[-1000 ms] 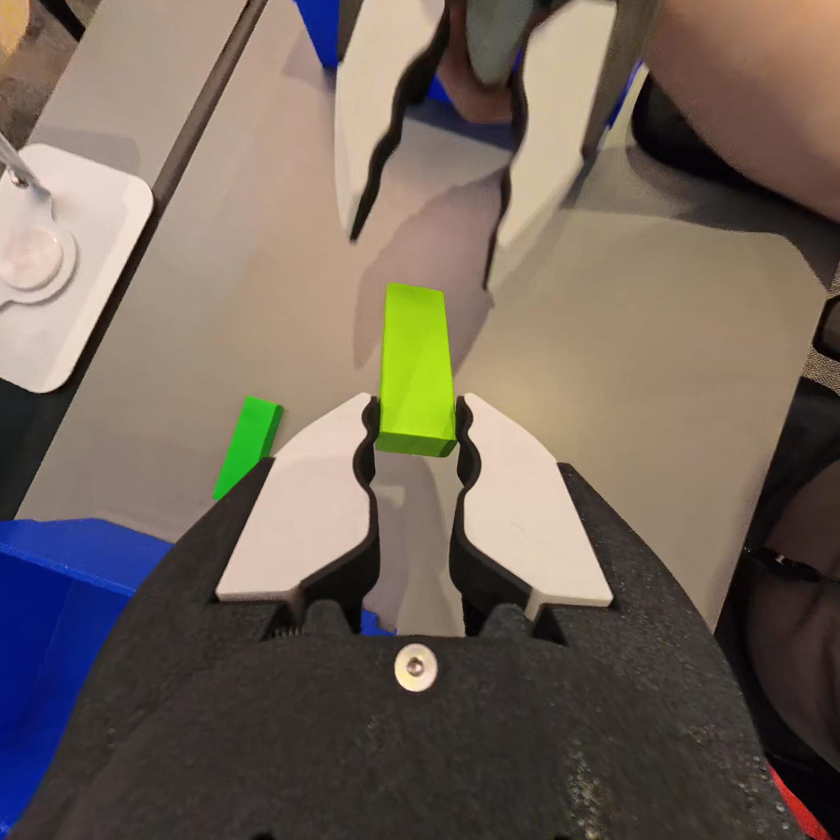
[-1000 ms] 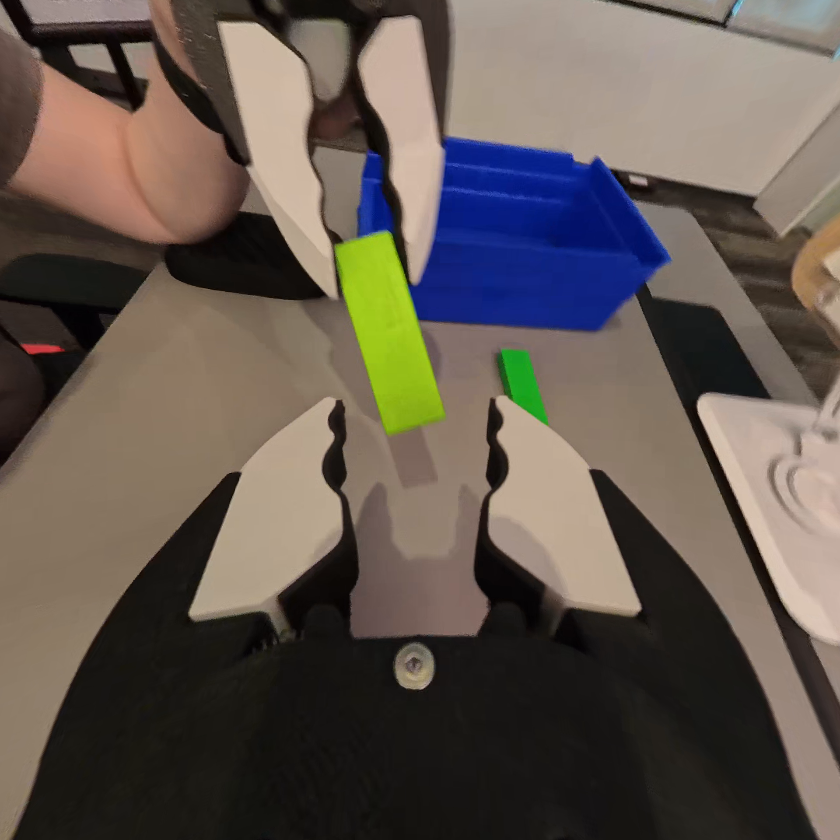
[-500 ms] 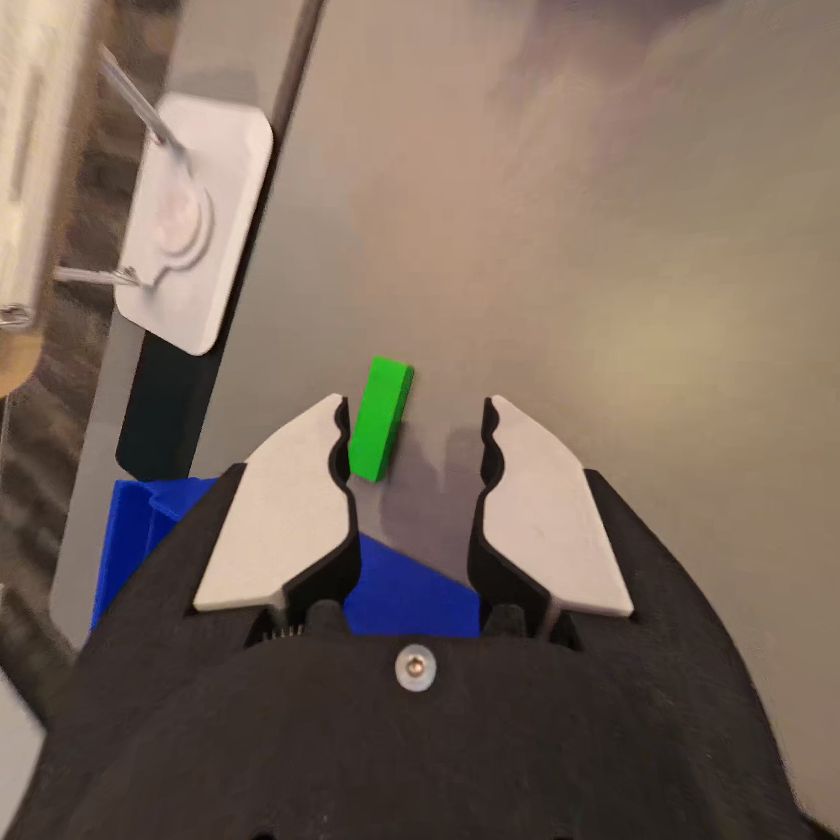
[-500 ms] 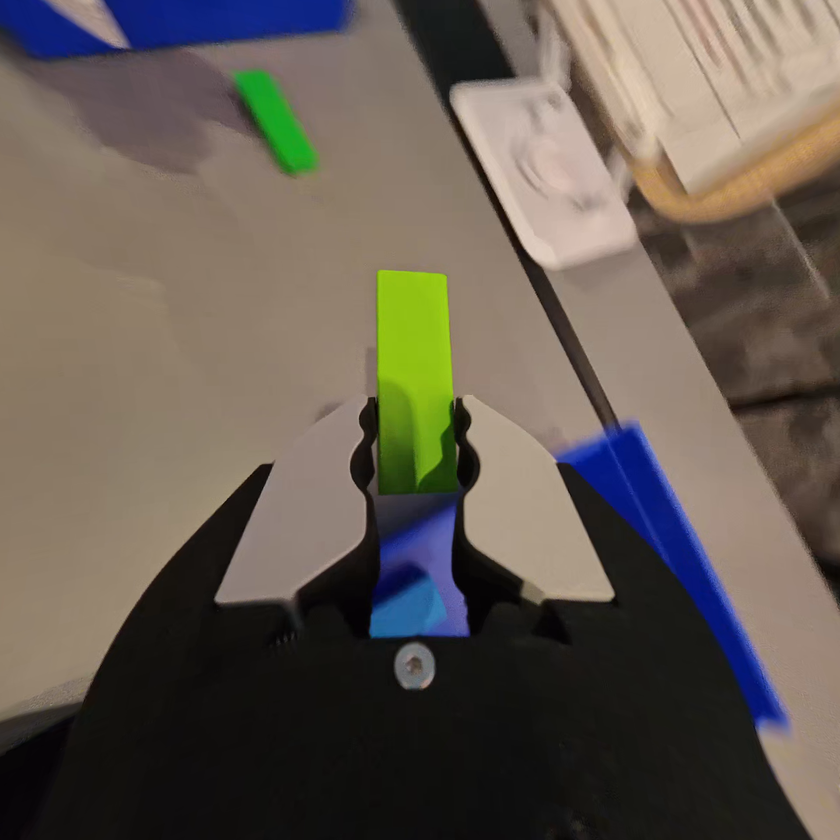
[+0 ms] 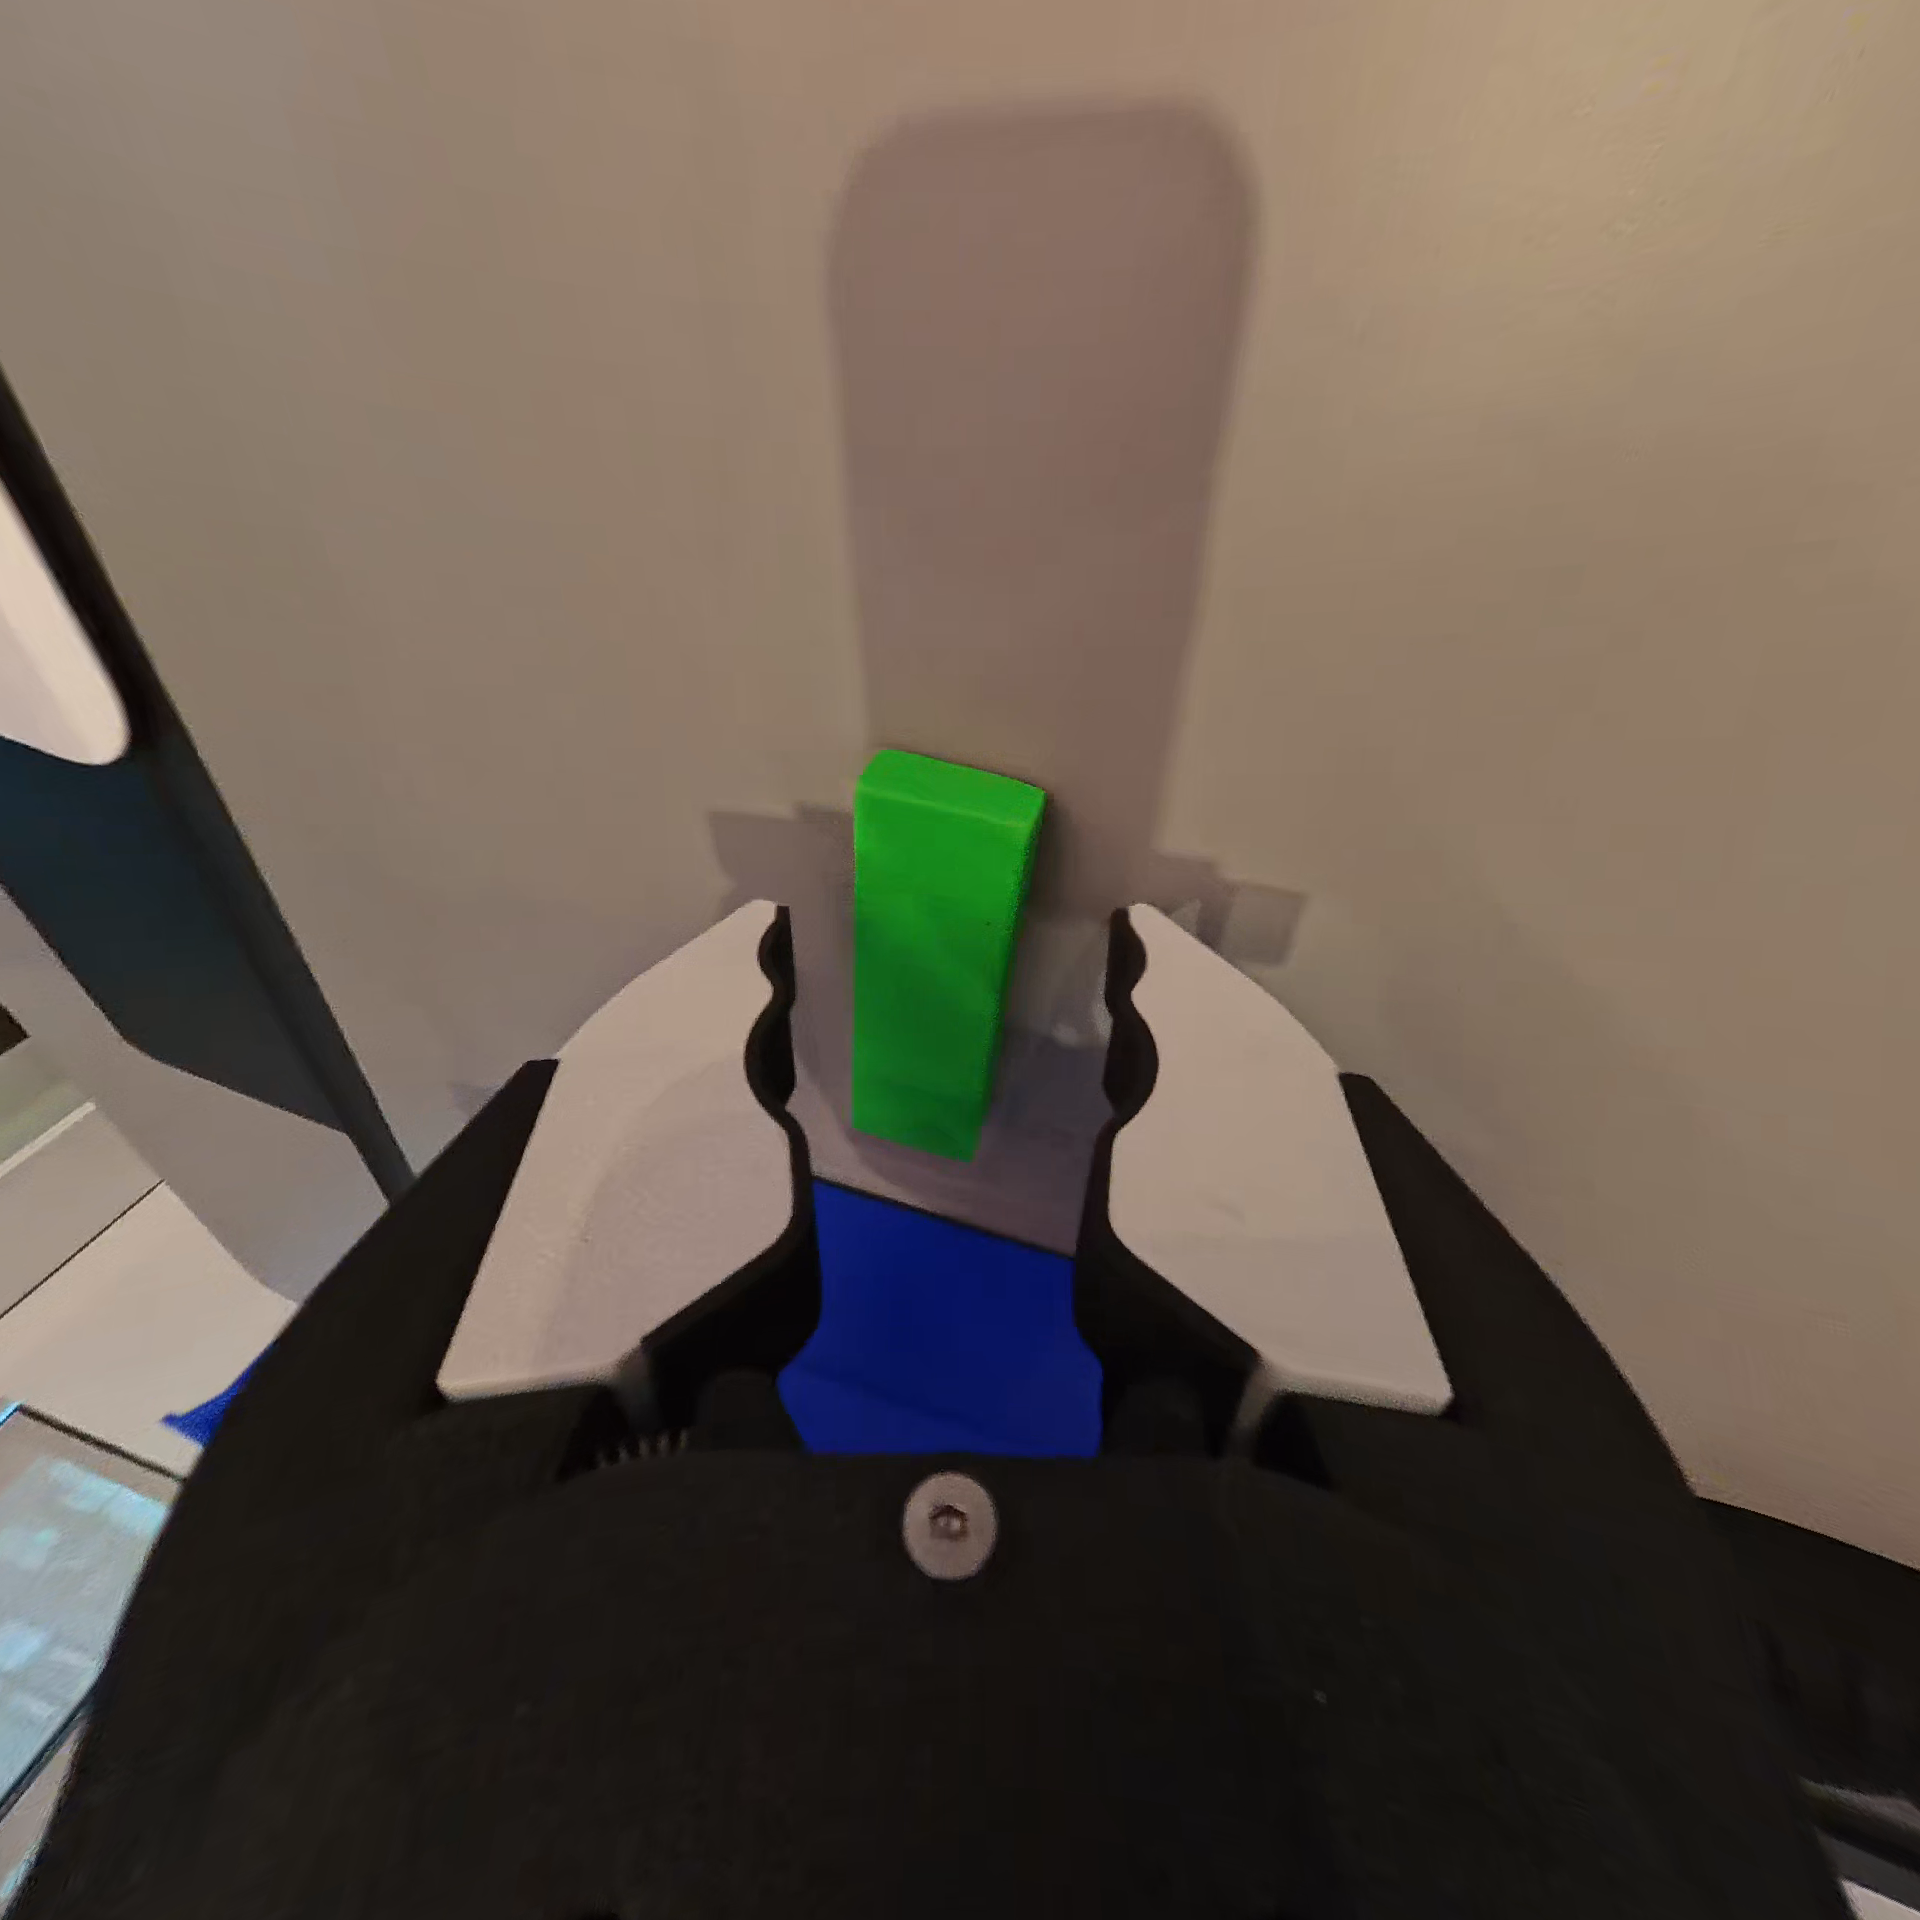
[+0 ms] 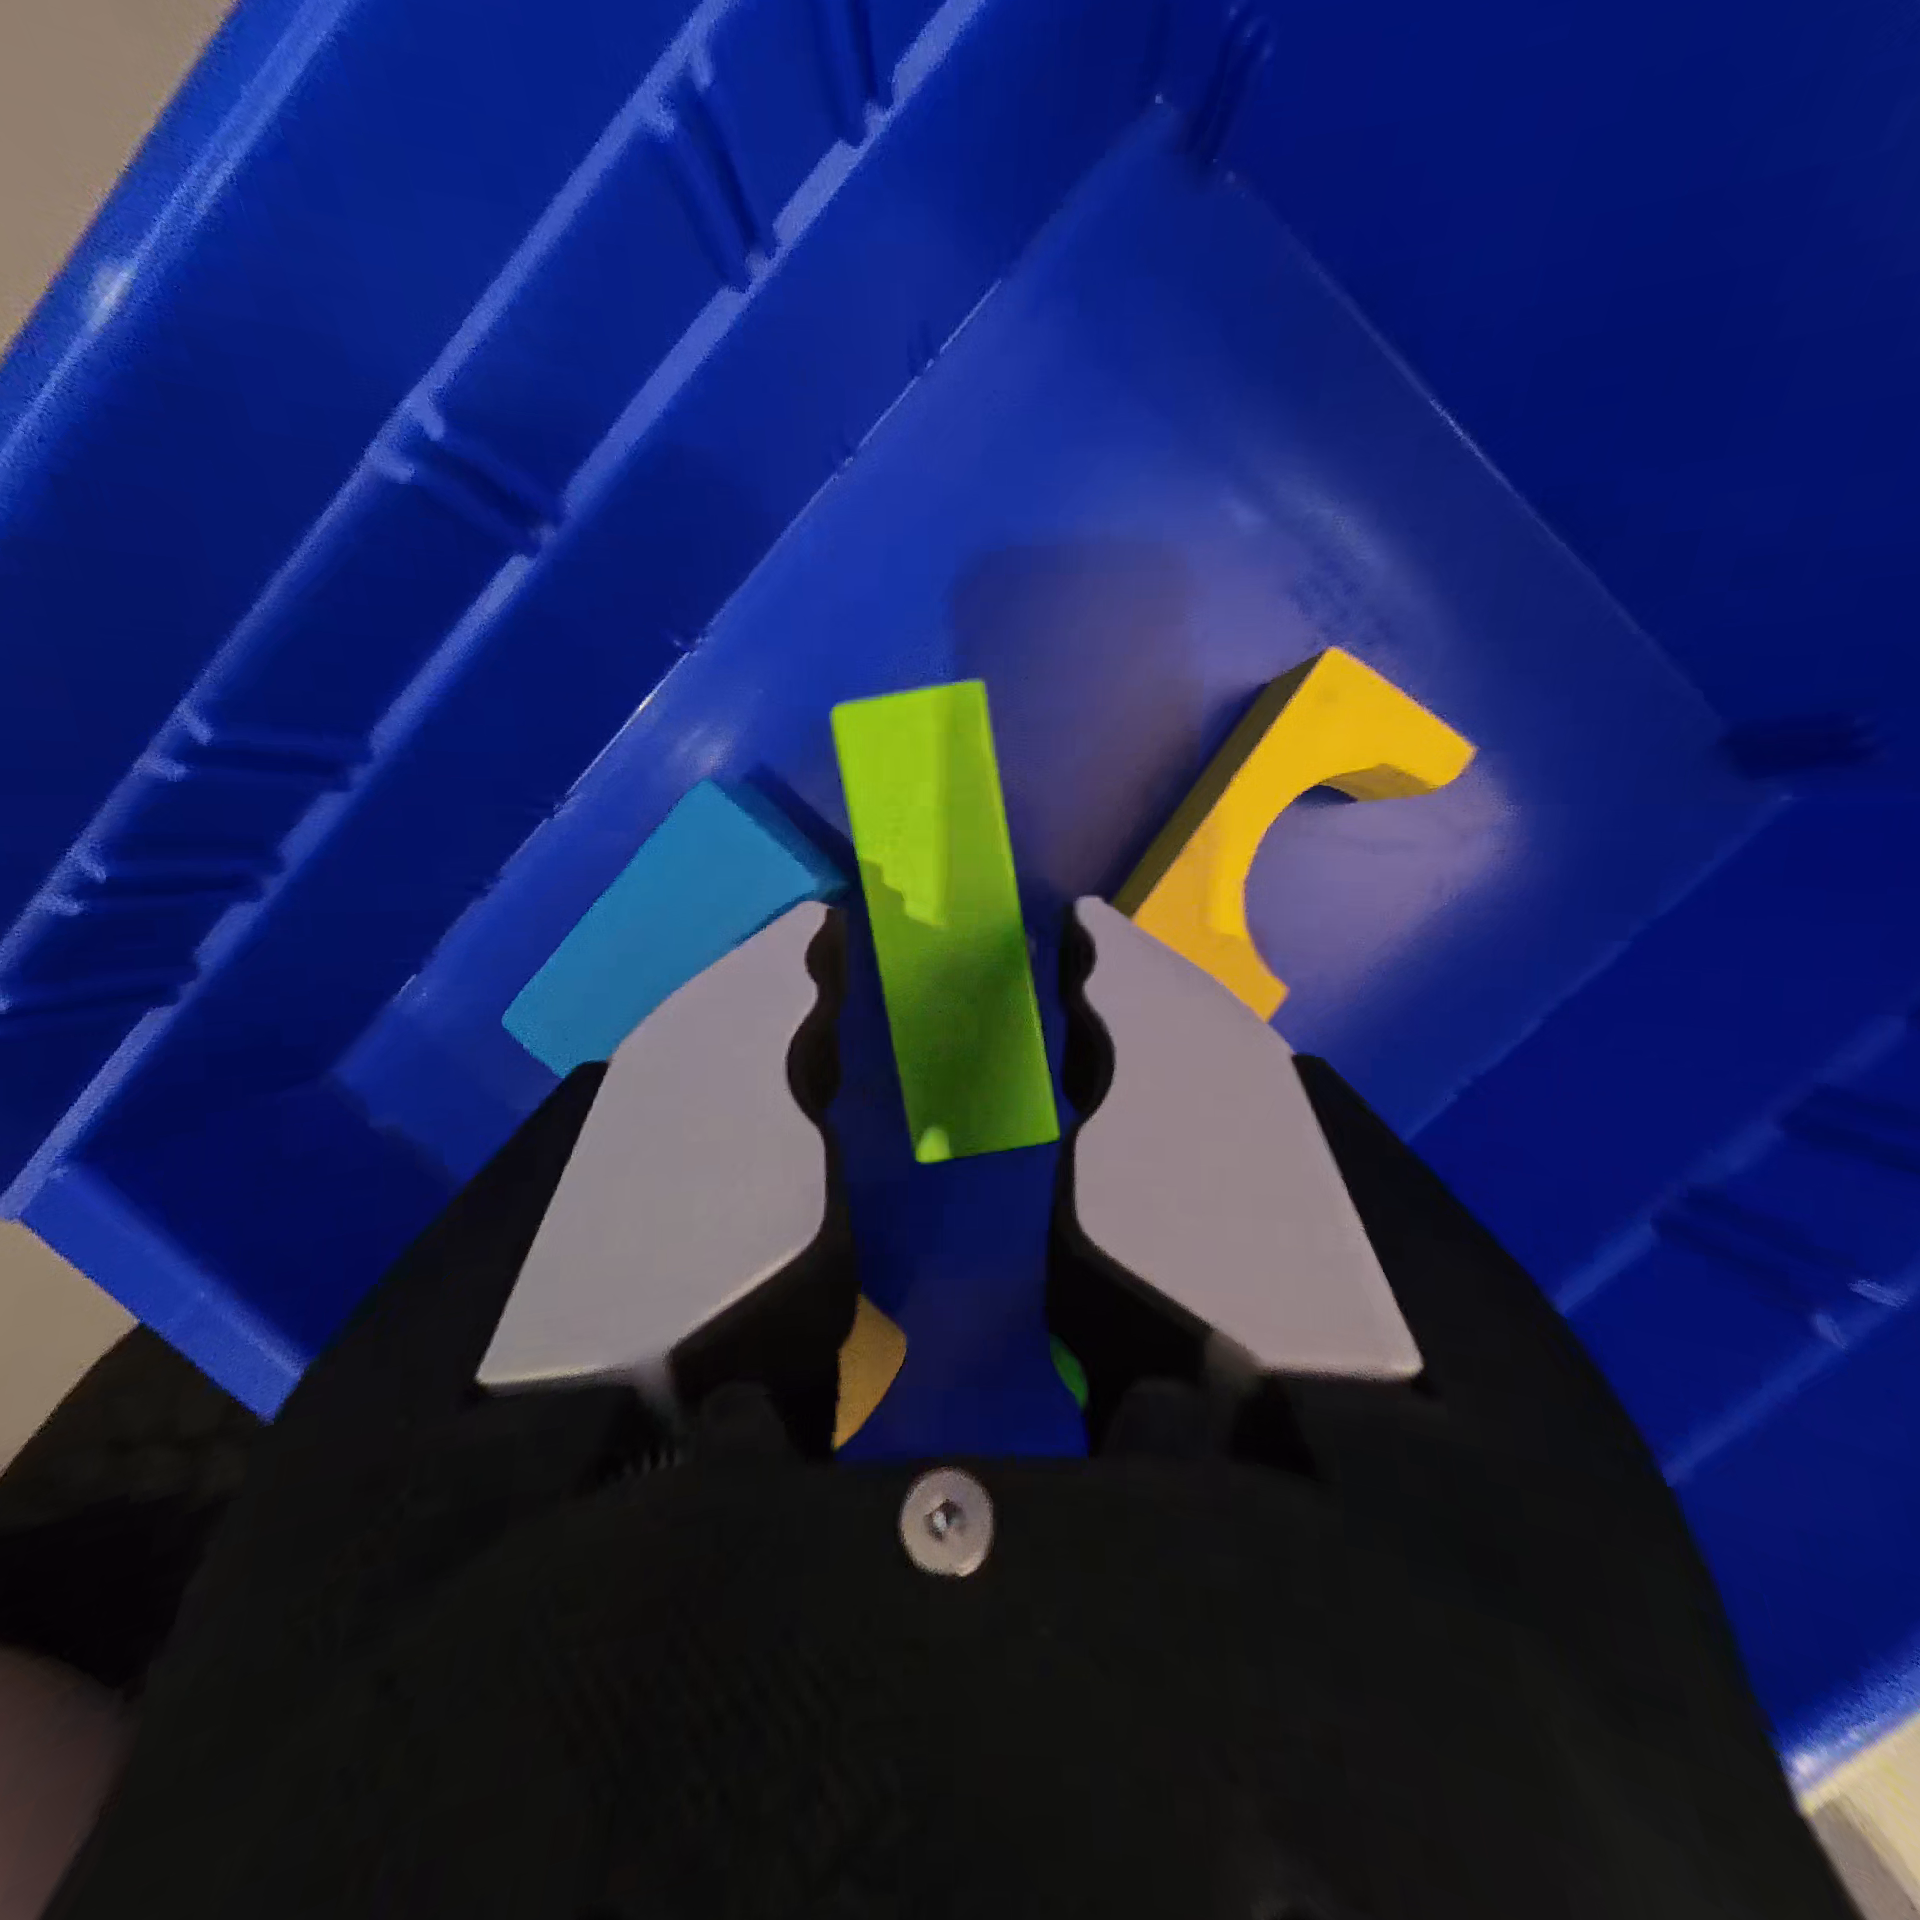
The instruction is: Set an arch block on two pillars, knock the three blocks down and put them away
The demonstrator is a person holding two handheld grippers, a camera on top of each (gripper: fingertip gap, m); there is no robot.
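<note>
In the left wrist view a dark green block [image 5: 940, 956] lies flat on the grey table [image 5: 520, 416]. My left gripper [image 5: 948, 914] is open and straddles it, with a gap on each side. In the right wrist view my right gripper [image 6: 951, 906] is low inside the blue bin [image 6: 520, 416]. A lime green block [image 6: 935, 894] sits between its fingers, which stand apart from it on both sides, so this gripper is open. A light blue block [image 6: 665, 925] and a yellow arch block [image 6: 1299, 790] lie on the bin floor to either side.
A corner of the blue bin [image 5: 935, 1320] shows under my left gripper. A dark gap [image 5: 156, 831] runs along the table's left edge, with a white base [image 5: 52, 665] beyond it. The bin's ribbed walls [image 6: 1662, 1039] rise around my right gripper. About 40 centimetres separates my left fingertips from my right.
My left gripper let go of the lime block, swung over to the dark green block and now straddles it. My right gripper took the lime block, carried it into the bin and opened.
</note>
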